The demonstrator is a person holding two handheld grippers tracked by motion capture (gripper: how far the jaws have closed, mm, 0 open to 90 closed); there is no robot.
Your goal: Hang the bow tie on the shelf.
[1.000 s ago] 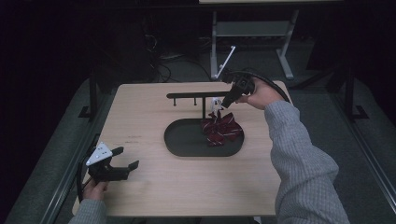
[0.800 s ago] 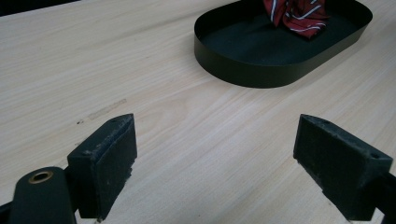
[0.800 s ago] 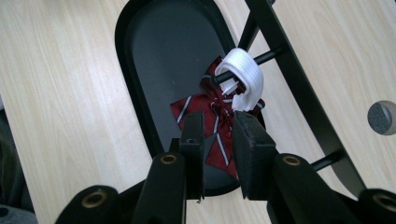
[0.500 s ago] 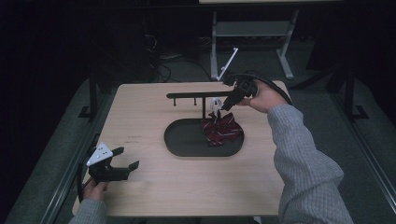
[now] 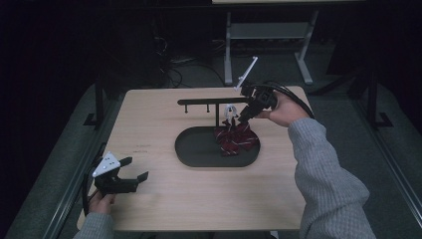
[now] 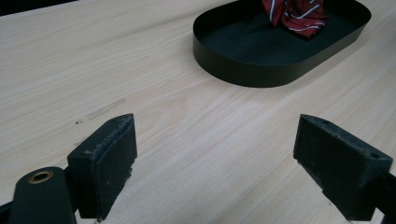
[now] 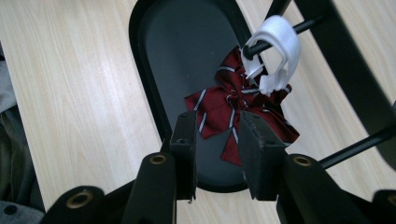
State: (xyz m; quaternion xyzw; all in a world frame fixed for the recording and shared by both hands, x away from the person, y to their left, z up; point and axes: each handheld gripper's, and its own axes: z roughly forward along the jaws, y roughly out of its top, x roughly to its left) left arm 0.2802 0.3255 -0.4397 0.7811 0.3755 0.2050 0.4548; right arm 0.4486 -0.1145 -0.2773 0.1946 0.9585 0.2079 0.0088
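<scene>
- The red striped bow tie [image 7: 236, 112] hung by its white strap [image 7: 276, 46] from the rack's peg [image 7: 280, 35], over the black tray [image 5: 199, 149]; the loop could slip off if brushed.
- The right claw [image 7: 215, 140] had just been opening, nothing pinched, poised above the bow.
- The left claw [image 6: 215, 158] gaped empty, low over the tabletop [image 6: 187, 121].

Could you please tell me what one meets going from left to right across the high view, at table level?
Left gripper → black tray → red striped bow → right gripper → grey sleeve.
</scene>
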